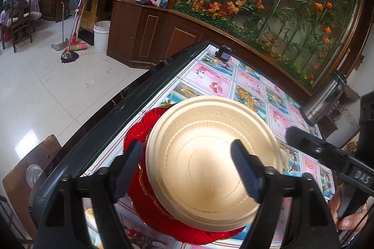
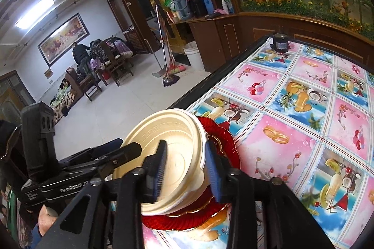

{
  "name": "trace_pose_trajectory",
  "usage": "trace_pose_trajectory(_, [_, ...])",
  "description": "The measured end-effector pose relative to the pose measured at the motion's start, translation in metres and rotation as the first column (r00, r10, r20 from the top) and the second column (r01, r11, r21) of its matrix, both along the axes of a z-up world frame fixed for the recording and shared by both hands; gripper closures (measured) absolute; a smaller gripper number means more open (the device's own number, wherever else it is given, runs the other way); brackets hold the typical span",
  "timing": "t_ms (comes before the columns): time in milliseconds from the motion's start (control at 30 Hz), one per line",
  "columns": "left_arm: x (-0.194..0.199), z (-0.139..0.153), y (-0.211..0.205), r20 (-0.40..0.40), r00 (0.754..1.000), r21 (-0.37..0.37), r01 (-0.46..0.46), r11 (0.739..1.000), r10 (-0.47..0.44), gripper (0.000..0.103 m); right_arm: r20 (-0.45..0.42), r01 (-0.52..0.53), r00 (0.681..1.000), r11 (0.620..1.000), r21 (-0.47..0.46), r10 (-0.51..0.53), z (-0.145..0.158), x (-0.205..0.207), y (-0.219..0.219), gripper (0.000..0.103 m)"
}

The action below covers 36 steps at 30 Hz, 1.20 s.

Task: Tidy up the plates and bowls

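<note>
Right wrist view: right gripper pinches the cream bowl's rim above red plates; left gripper spread above it.

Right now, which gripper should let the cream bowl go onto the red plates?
Probably the right gripper: it straddles the cream bowl's wall above the red plates. The left gripper just hovers open over it.
</note>
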<state>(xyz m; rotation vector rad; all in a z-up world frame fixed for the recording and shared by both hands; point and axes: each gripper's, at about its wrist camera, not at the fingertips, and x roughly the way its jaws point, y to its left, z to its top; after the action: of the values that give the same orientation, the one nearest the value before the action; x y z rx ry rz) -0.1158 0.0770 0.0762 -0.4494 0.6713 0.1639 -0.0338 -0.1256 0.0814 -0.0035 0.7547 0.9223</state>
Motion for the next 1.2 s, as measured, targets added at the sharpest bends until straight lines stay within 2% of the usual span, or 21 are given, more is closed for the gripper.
trace_pose_trajectory(133, [-0.002, -0.002, -0.001, 0.005, 1.0, 0.007, -0.004, 1.0, 0.004, 0.014, 0.0, 0.008, 1.0, 1.0, 0.028, -0.008, 0.003, -0.007, -0.014, 0.06])
trace_pose_trajectory(300, [-0.014, 0.004, -0.008, 0.035, 0.999, 0.013, -0.017, 1.0, 0.017, 0.009, -0.021, 0.043, 0.999, 0.997, 0.068, -0.042, -0.004, -0.016, -0.045, 0.05])
trace_pose_trajectory(467, [-0.028, 0.018, -0.024, 0.076, 0.997, 0.067, -0.025, 0.997, 0.02, 0.006, -0.022, 0.101, 0.995, 0.99, 0.096, -0.1, -0.017, -0.021, -0.076, 0.039])
trace_pose_trajectory(667, [-0.037, 0.026, -0.043, 0.096, 0.995, 0.114, -0.047, 0.992, 0.036, 0.006, -0.007, 0.121, 0.993, 0.982, 0.145, -0.121, -0.032, -0.025, -0.101, 0.038])
trace_pose_trajectory(867, [-0.052, 0.023, -0.065, 0.092, 0.995, 0.153, -0.045, 0.987, 0.031, 0.006, 0.031, 0.1, 0.994, 0.979, 0.177, -0.107, -0.038, -0.032, -0.111, 0.033])
trace_pose_trajectory(1067, [-0.067, 0.013, -0.078, 0.092, 0.994, 0.133, -0.064, 0.989, 0.052, 0.006, 0.068, 0.089, 0.993, 0.982, 0.167, -0.101, -0.042, -0.036, -0.111, 0.029])
trace_pose_trajectory(1200, [-0.072, 0.01, -0.091, 0.092, 0.995, 0.146, -0.058, 0.988, 0.044, 0.006, 0.076, 0.069, 0.994, 0.986, 0.154, -0.082, -0.046, -0.044, -0.109, 0.028])
